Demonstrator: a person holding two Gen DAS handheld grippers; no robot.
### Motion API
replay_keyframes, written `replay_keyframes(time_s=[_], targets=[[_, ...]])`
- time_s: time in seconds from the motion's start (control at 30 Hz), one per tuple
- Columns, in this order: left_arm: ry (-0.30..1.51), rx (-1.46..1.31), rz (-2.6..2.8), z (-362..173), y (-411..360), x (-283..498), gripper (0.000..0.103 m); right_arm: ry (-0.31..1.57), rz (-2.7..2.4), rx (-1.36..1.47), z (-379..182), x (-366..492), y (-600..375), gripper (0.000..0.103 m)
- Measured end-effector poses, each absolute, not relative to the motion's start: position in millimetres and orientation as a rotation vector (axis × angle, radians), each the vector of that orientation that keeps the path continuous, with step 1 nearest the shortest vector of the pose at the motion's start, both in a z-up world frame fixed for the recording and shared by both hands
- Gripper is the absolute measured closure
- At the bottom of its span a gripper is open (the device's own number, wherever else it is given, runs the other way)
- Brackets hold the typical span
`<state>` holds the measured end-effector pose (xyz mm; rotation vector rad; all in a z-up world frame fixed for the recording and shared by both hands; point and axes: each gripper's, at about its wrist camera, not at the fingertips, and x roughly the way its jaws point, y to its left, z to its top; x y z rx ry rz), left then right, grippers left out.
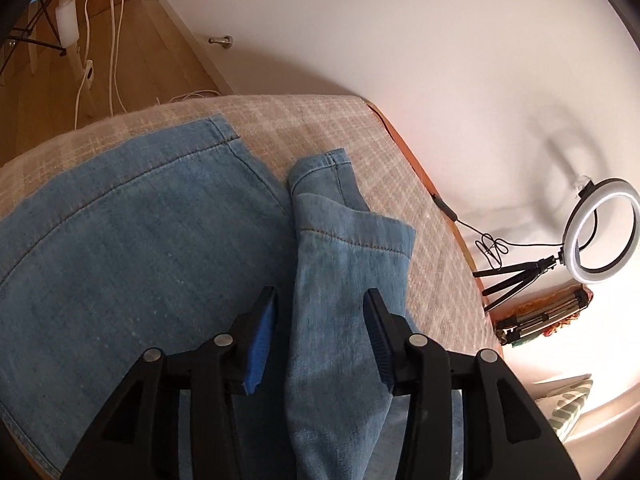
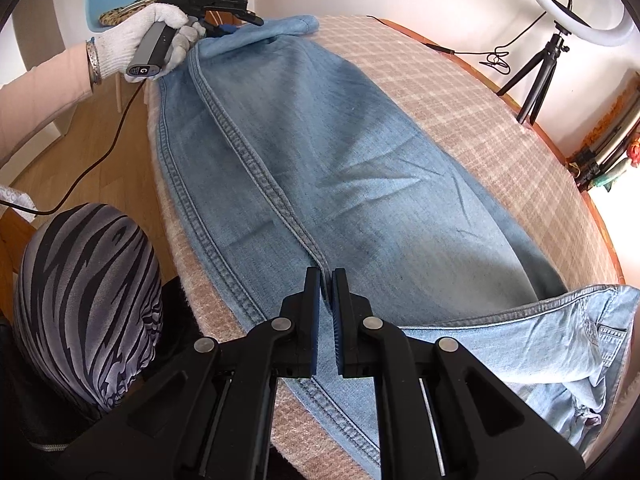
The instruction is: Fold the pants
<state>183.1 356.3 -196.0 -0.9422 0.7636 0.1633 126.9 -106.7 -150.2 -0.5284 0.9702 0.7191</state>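
Pants (image 2: 340,168) of light blue denim lie stretched lengthwise over a table (image 2: 500,128) covered with a beige checked cloth (image 1: 380,148), the waistband end (image 2: 580,332) bunched at the near right corner in the right wrist view. No container shows in either view. The left hand-held gripper (image 1: 322,300) hangs with its jaws spread wide, a raised fold of one leg cuff (image 1: 352,240) passing between them, untouched by the blue pads (image 1: 262,344). The right hand-held gripper (image 2: 326,280) has its jaws nearly together on the thick leg seam (image 2: 256,168) — pinching that seam, as far as the view tells. Around the table: a ring light (image 1: 600,232) on a small tripod by the white wall, a gloved hand (image 2: 148,40) at the far cuff, and a striped grey bundle (image 2: 84,300) beside the near edge — none of these lies on the denim.
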Motion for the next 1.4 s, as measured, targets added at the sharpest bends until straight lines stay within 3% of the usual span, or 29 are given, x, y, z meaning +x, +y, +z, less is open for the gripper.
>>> replay_keyframes(time_s=[0.03,0.13,0.23,0.57,0.77,1.03,1.4], targets=[[0.764,-0.938,0.158,-195,356,185,0.081,0.972,0.716,-0.525,-151,128,-107,0.096],[0.756,-0.917,0.161,-190,355,186,0.1,0.972,0.704,-0.516,-151,130,-107,0.096],[0.723,-0.893,0.174,-180,357,180,0.103,0.966,0.694,-0.514,-151,132,-108,0.096],[0.543,-0.784,0.427,-150,377,75,0.103,0.944,0.68,-0.526,-148,131,-103,0.096],[0.588,-0.806,0.513,-183,388,38,0.103,0.936,0.663,-0.536,-147,130,-101,0.096],[0.551,-0.723,0.508,-169,381,25,0.103,0.867,0.68,-0.509,-120,115,-108,0.097],[0.705,-0.673,0.472,-191,386,24,0.103,0.975,0.68,-0.44,-156,107,-111,0.097]])
